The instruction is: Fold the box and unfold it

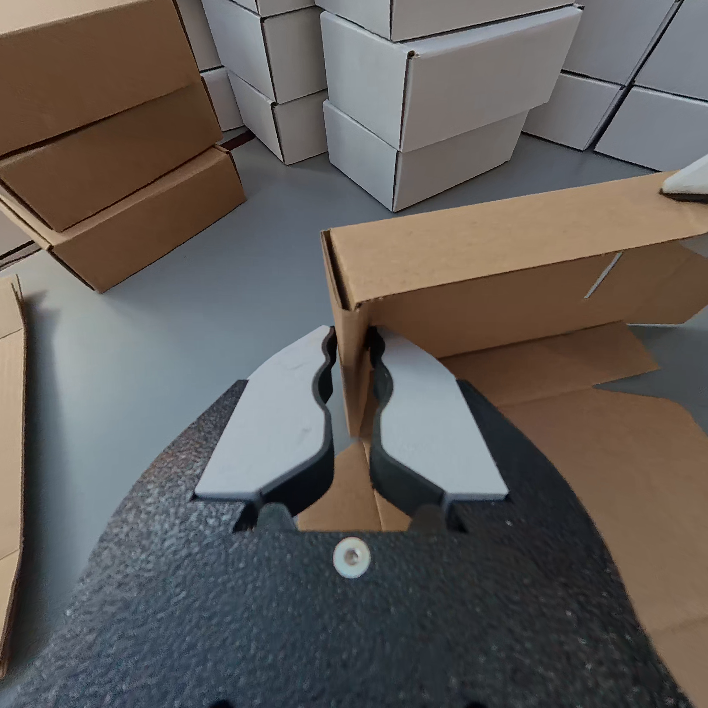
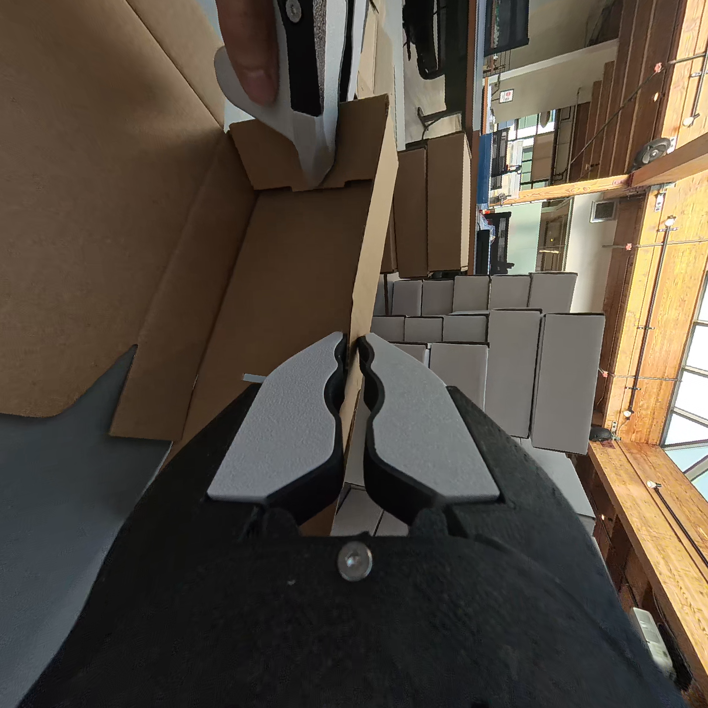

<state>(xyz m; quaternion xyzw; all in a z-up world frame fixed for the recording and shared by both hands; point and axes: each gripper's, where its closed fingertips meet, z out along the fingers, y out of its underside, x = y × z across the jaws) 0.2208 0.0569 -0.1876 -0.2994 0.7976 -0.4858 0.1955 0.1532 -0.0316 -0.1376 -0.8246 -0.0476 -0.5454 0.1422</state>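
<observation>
A brown cardboard box [image 1: 498, 276] lies partly folded on the grey table [image 1: 172, 344], with one long side wall standing up and its base flat. My left gripper [image 1: 352, 337] is shut on the upright end flap at the near corner of that wall. My right gripper [image 2: 353, 341] is shut on the thin edge of the same wall [image 2: 287, 268] at its other end. The right gripper's fingertip [image 1: 685, 184] shows at the far end of the wall. In the right wrist view the left gripper [image 2: 314, 134] shows with a person's finger [image 2: 256, 69] on it.
Stacks of folded white boxes [image 1: 421, 95] stand at the back of the table, also in the right wrist view [image 2: 498, 344]. Folded brown boxes [image 1: 107, 153] are stacked at back left. Flat cardboard [image 1: 9, 421] lies at the left edge.
</observation>
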